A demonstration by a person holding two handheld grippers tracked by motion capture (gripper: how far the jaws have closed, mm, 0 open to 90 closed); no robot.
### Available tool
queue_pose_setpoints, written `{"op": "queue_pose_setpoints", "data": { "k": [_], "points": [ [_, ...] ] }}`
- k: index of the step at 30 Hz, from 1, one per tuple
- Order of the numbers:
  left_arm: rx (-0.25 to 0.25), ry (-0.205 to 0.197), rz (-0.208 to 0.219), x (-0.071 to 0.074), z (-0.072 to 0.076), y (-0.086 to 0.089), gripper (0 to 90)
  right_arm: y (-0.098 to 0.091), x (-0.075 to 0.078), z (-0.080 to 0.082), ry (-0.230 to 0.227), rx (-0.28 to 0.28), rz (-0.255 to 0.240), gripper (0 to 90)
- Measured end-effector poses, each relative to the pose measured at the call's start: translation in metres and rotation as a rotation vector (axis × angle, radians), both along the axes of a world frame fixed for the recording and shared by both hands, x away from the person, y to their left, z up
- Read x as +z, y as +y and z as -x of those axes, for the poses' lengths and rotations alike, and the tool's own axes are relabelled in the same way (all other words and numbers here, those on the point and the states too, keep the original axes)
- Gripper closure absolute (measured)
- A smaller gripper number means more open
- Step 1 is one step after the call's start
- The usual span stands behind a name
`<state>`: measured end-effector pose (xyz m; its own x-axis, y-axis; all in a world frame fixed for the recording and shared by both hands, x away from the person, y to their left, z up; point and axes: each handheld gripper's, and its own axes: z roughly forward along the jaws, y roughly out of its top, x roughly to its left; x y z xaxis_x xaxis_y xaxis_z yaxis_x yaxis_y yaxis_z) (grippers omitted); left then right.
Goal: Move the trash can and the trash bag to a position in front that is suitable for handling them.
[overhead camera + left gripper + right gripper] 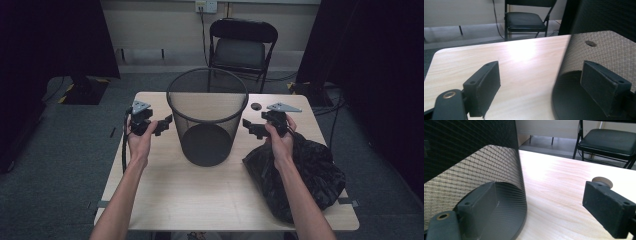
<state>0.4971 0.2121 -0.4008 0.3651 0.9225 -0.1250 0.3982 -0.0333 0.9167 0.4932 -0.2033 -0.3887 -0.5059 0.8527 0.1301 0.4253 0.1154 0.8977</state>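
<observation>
Black wire-mesh wastebasket (207,120), round, tapering from a wide rolled rim to a smaller solid base; stands upright at the middle of the pale wood-grain counter (165,195), nearer its far edge.

Handling, by judgement: light for its bulk and fairly stiff, though thin mesh walls would flex and dent under a hard pinch. The tapered sides may slide through pads; the rolled rim is the firmer hold. With one holder on each flank, opposite points of the rim, or the wall just under it, look the best purchase. Empty, it would tip easily if pushed on one side alone.

Left hand-held gripper (162,125): beside the basket's left wall, apart from it, jaws spread wide, nothing between them. In the left gripper view one pad (605,86) stands before the mesh, with no contact evident.

Right hand-held gripper (252,127): beside the basket's right wall, jaws likewise parted and empty; in the right gripper view one pad (477,206) lies close against the mesh near the base.

Also present: crumpled black plastic bag (300,172), soft and slippery-looking, at the counter's near right corner under the right forearm; small round dark disc (256,106) near the far right corner.
</observation>
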Motion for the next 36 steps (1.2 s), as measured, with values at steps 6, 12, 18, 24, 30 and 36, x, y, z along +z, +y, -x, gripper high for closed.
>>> {"op": "queue_pose_setpoints", "data": {
  "k": [6, 12, 18, 24, 30, 36],
  "points": [
    [0.021, -0.001, 0.003, -0.008, -0.024, -0.004, 16.1, 0.013, -0.013, -0.009, -0.020, -0.062, 0.029, 15.8],
    [-0.026, -0.012, 0.026, -0.015, -0.025, -0.010, 20.9, 0.018, -0.014, -0.010, -0.062, -0.102, 0.045, 16.4],
    [-0.070, -0.007, 0.022, -0.013, -0.020, -0.010, 34.7, 0.019, -0.012, -0.006, -0.084, -0.078, 0.052, 25.5],
    [-0.123, -0.006, 0.000, -0.009, -0.009, -0.004, 39.7, 0.023, -0.010, 0.000, -0.098, -0.045, 0.073, 34.1],
    [-0.157, -0.001, 0.032, -0.012, 0.006, 0.007, 39.5, 0.028, -0.008, 0.007, -0.110, -0.009, 0.080, 34.7],
    [-0.175, 0.002, 0.027, -0.012, 0.023, 0.015, 38.7, 0.031, -0.007, 0.017, -0.115, 0.027, 0.077, 34.9]
  ]
}}
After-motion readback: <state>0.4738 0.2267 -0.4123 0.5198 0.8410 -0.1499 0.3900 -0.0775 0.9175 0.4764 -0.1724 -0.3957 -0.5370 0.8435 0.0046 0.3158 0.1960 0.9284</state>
